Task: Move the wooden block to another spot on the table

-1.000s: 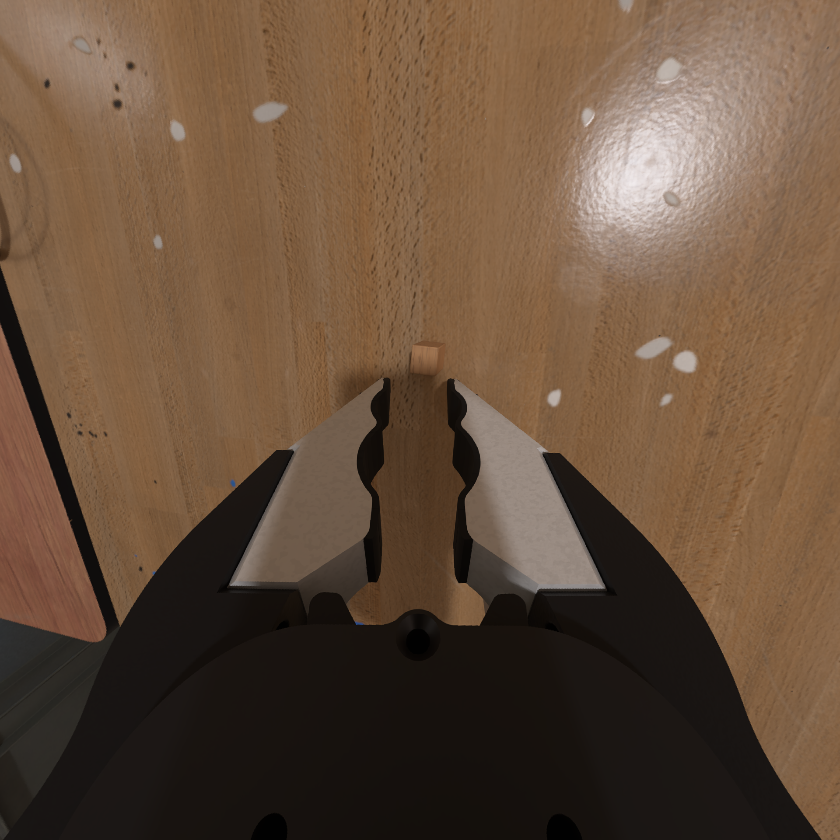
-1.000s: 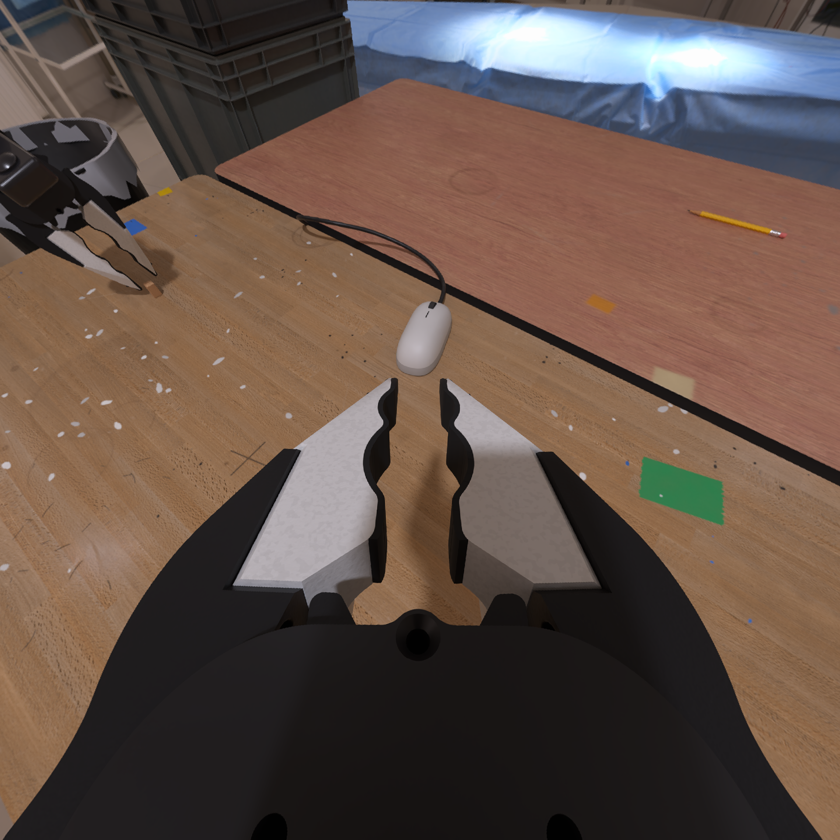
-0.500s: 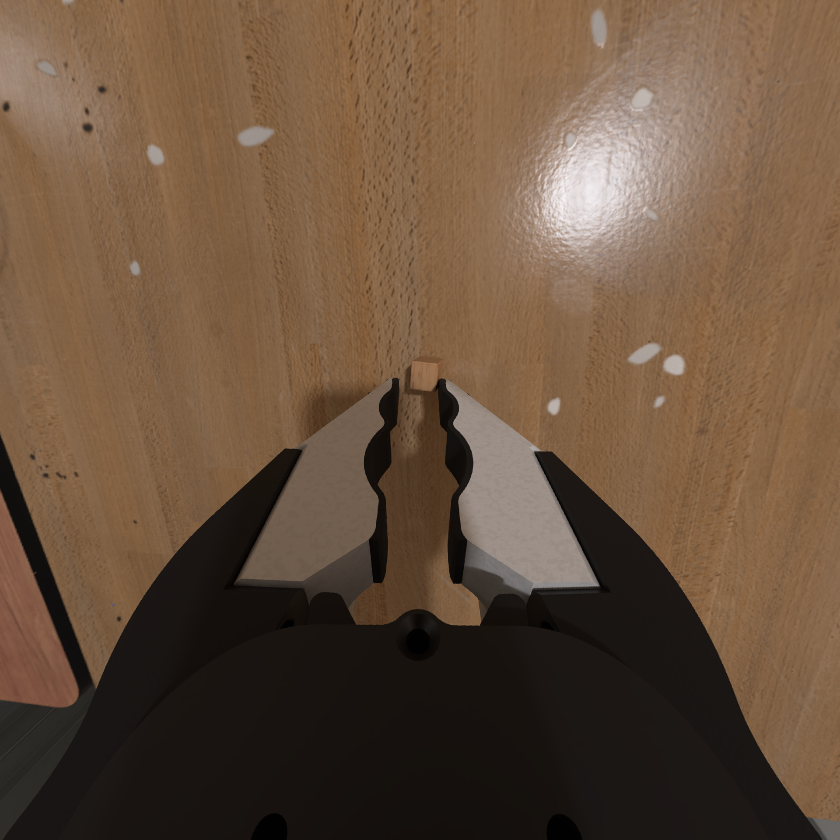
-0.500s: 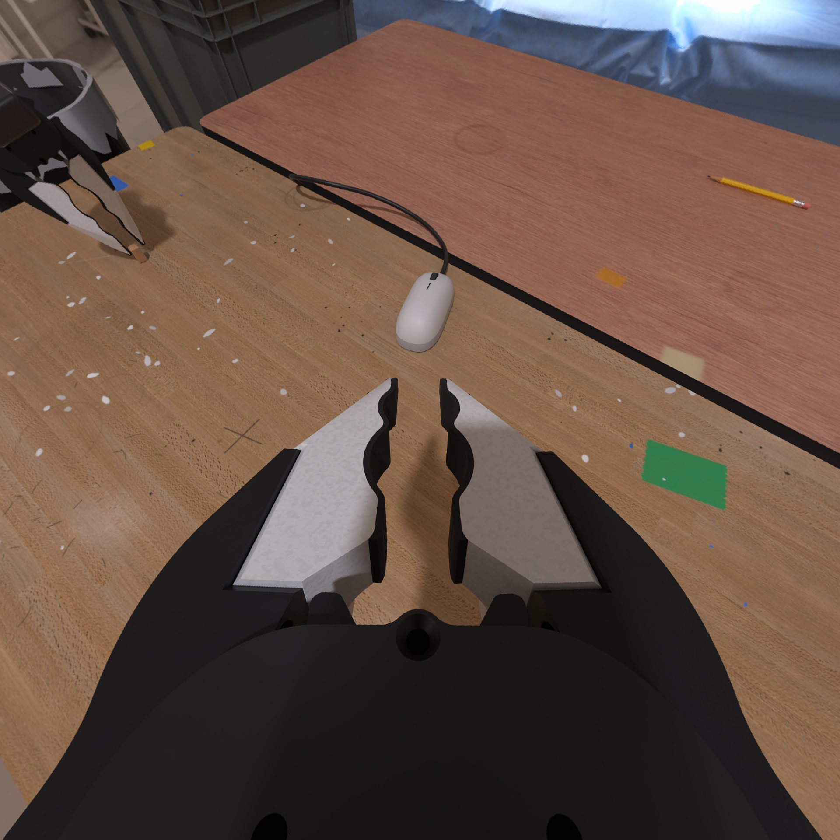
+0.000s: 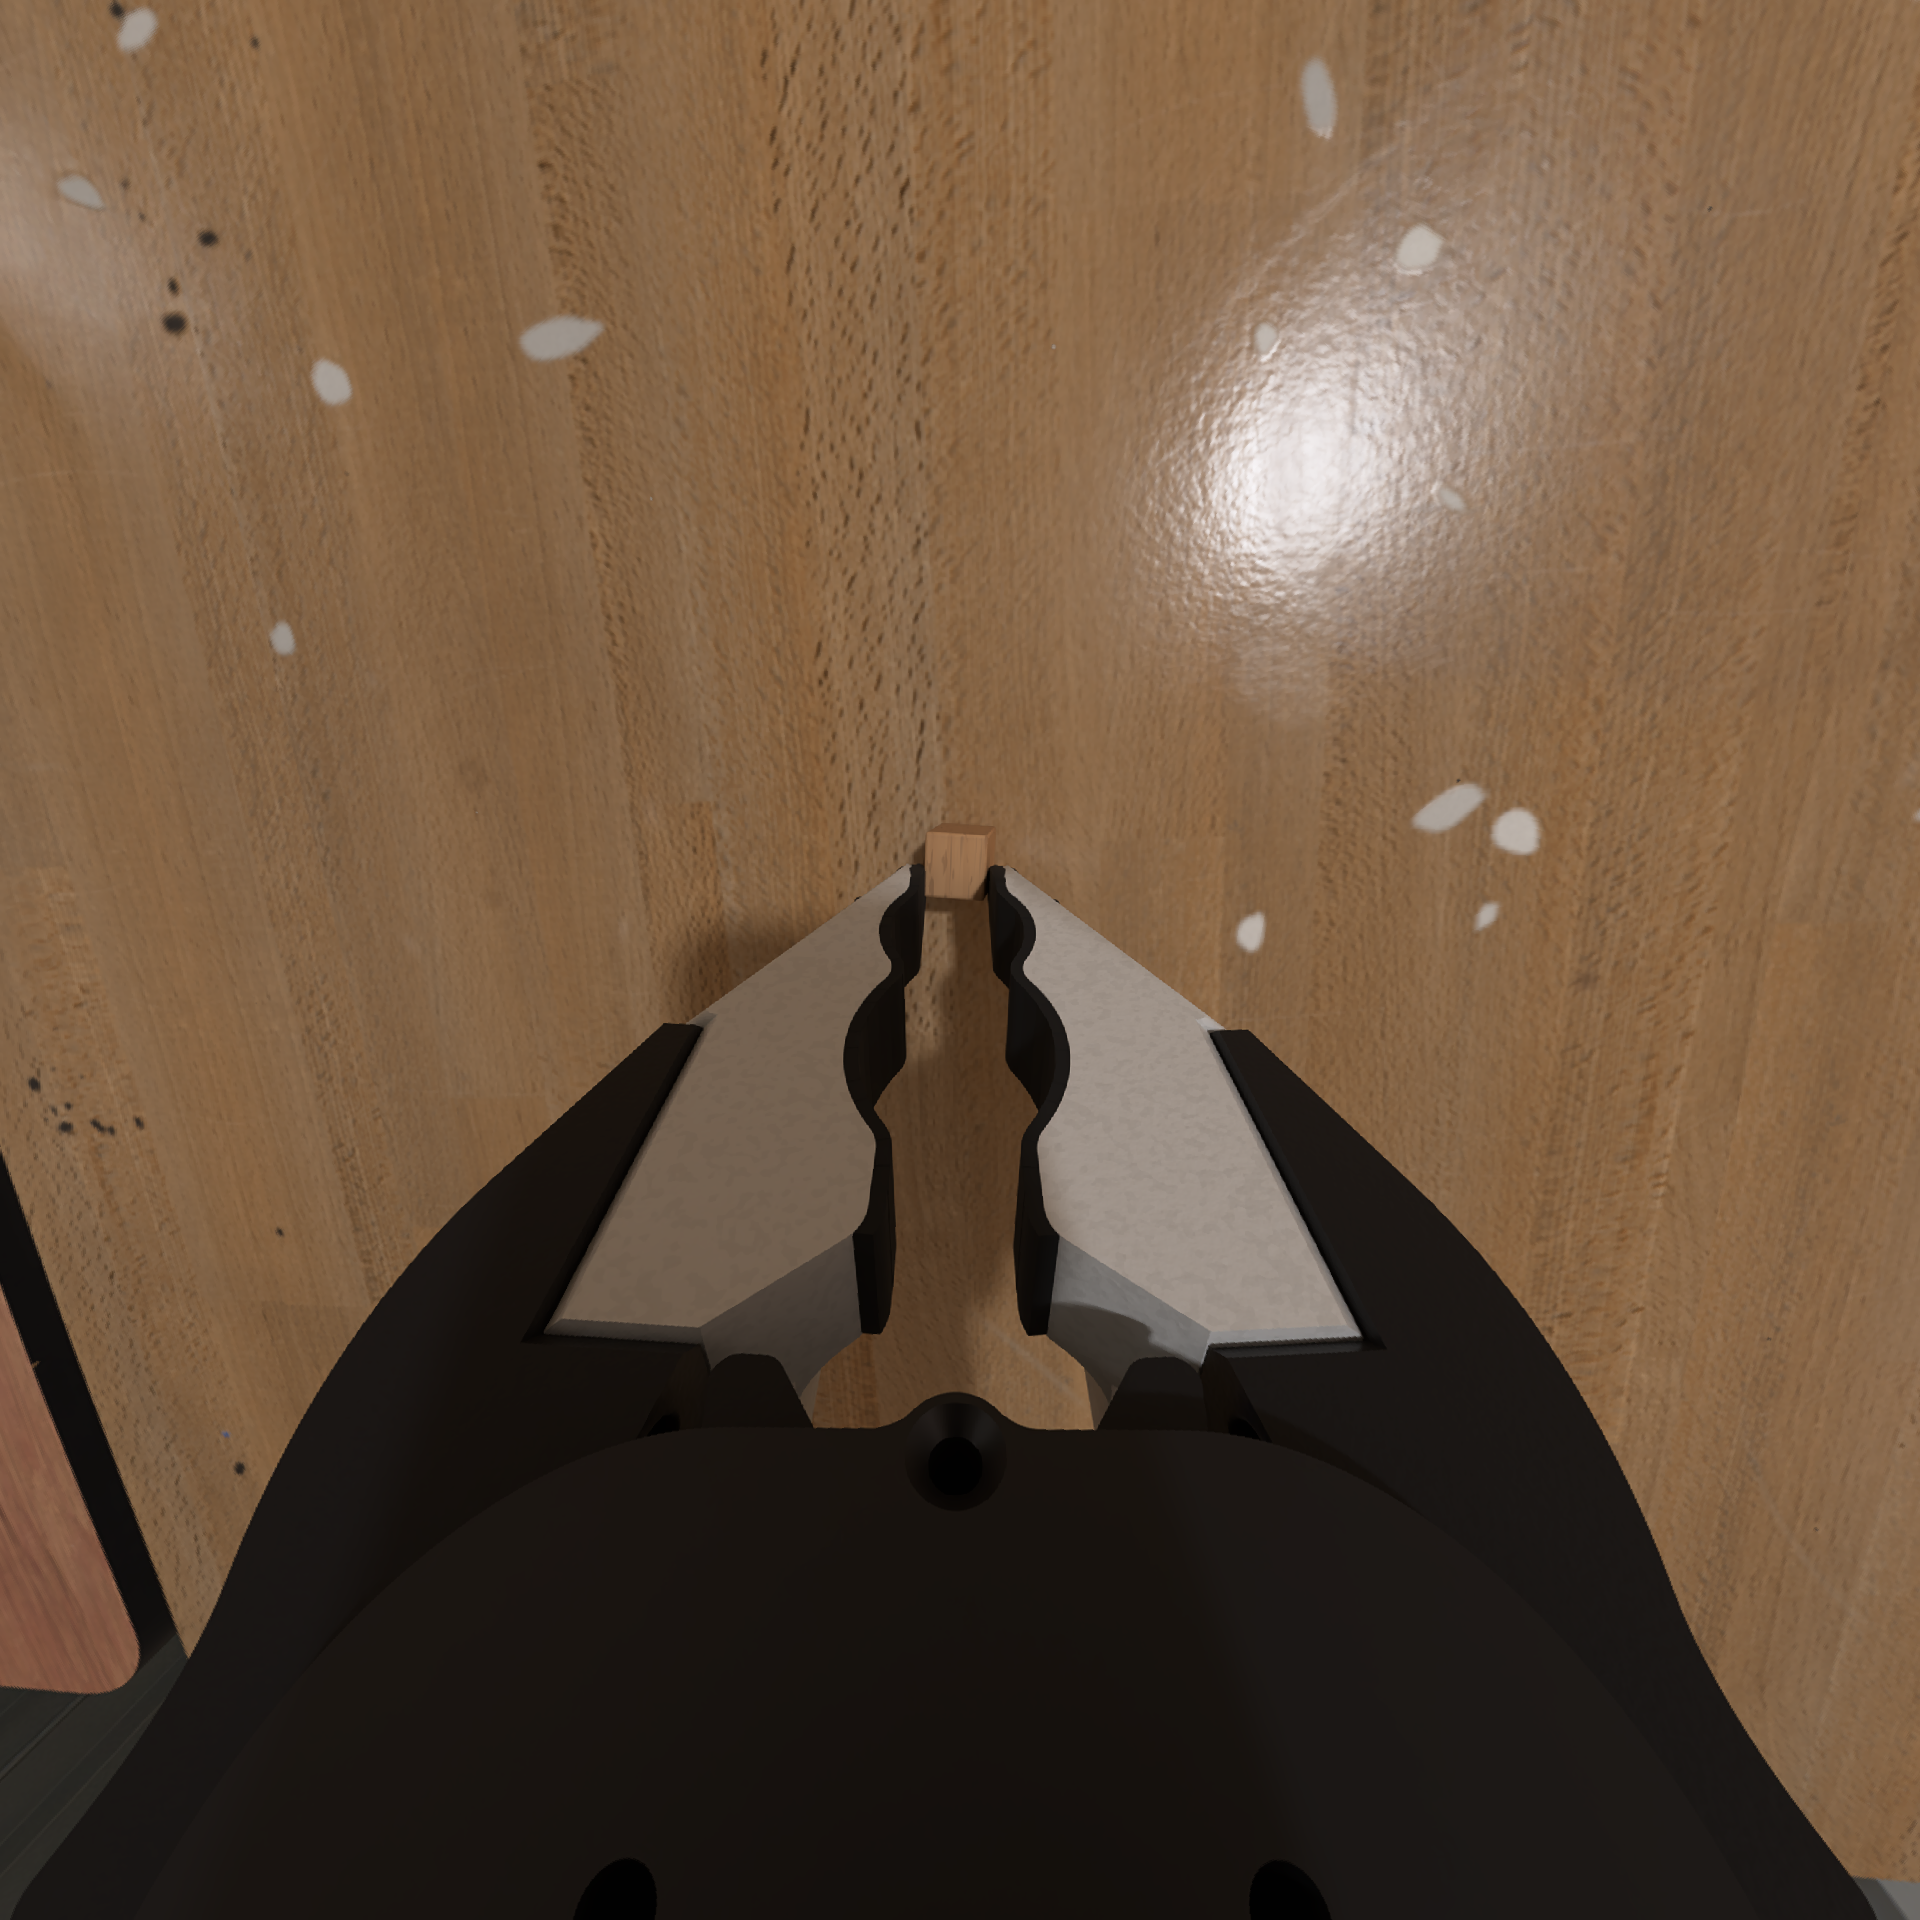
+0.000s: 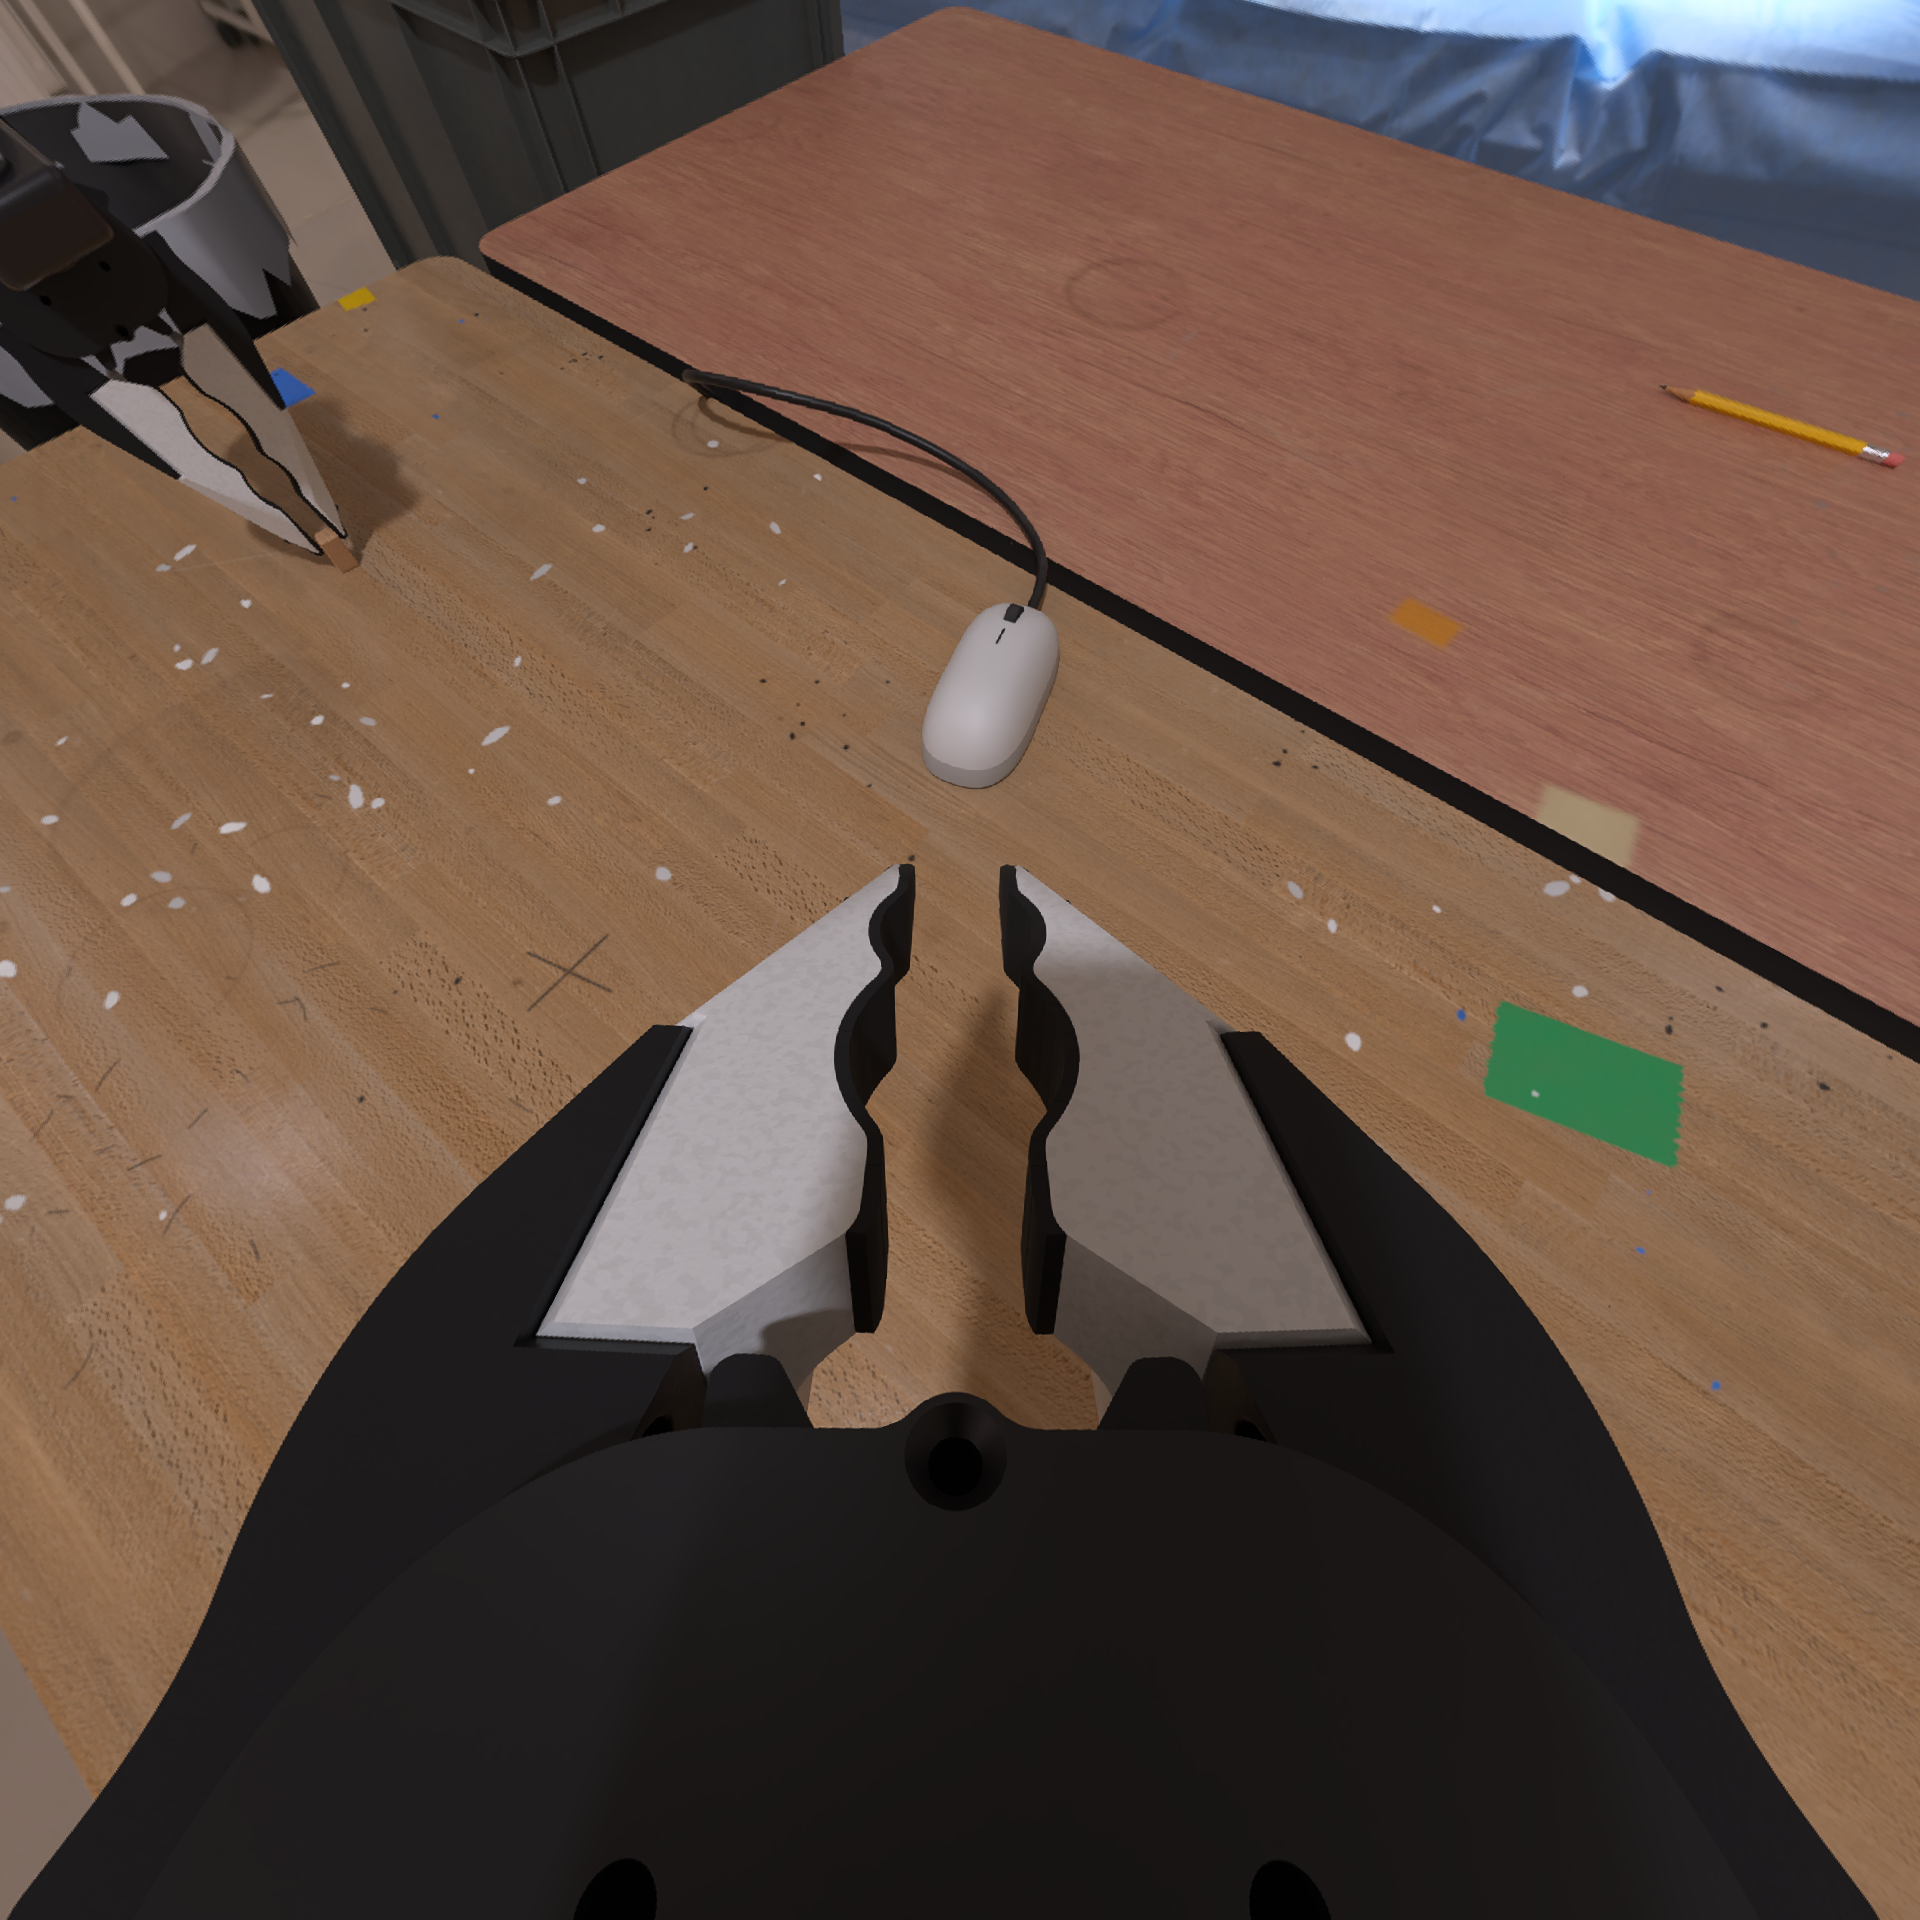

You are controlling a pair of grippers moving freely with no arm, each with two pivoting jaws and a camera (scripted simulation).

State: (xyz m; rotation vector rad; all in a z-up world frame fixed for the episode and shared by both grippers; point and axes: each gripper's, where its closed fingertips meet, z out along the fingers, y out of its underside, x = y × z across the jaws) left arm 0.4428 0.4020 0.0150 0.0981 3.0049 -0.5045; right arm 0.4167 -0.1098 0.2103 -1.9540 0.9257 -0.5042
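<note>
The small wooden block [image 5: 957,861] sits between the fingertips of my left gripper [image 5: 956,883], low over the light wooden table [image 5: 623,623]. The jaws are closed on its two sides. In the right wrist view the left gripper [image 6: 324,542] stands at the far left, tips down, with the block [image 6: 342,553] at its tips by the table surface. I cannot tell whether the block is off the table. My right gripper [image 6: 956,878] is open and empty above the middle of the table.
A grey wired mouse [image 6: 987,696] lies ahead of the right gripper, its cable running back left. A reddish table [image 6: 1351,312] adjoins behind, with a yellow pencil [image 6: 1782,426] on it. A green patch [image 6: 1584,1081] is at right. Dark crates [image 6: 582,83] stand behind.
My left gripper moved forward until the block came between its tips, and its jaws narrowed onto the block. The right gripper shifted a little and stayed open.
</note>
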